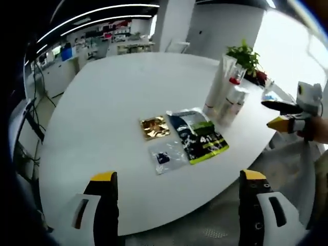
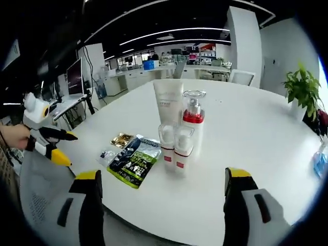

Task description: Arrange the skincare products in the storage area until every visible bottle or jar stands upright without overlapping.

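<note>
**Skincare cluster upright on the white table, both grippers open and off the edge**

Office space with desks, monitors and ceiling light strips lies behind a large white table (image 2: 246, 138). A potted plant (image 2: 302, 87) stands at its far side.

Near the table's middle, the skincare products stand upright and close together: a tall white tube (image 2: 168, 102), a pump bottle with a red collar (image 2: 193, 120), and two small clear-capped bottles (image 2: 174, 148) in front of them, just beside each other.

Beside that group lie flat sachets: a large dark-and-green packet (image 1: 197, 136), a gold foil packet (image 1: 154, 127) and a small clear packet (image 1: 166, 156).

The left gripper (image 1: 177, 179) hangs at the table's near edge, jaws wide apart with nothing between them. The right gripper (image 2: 161, 177) is likewise spread and empty, facing the bottles.
</note>
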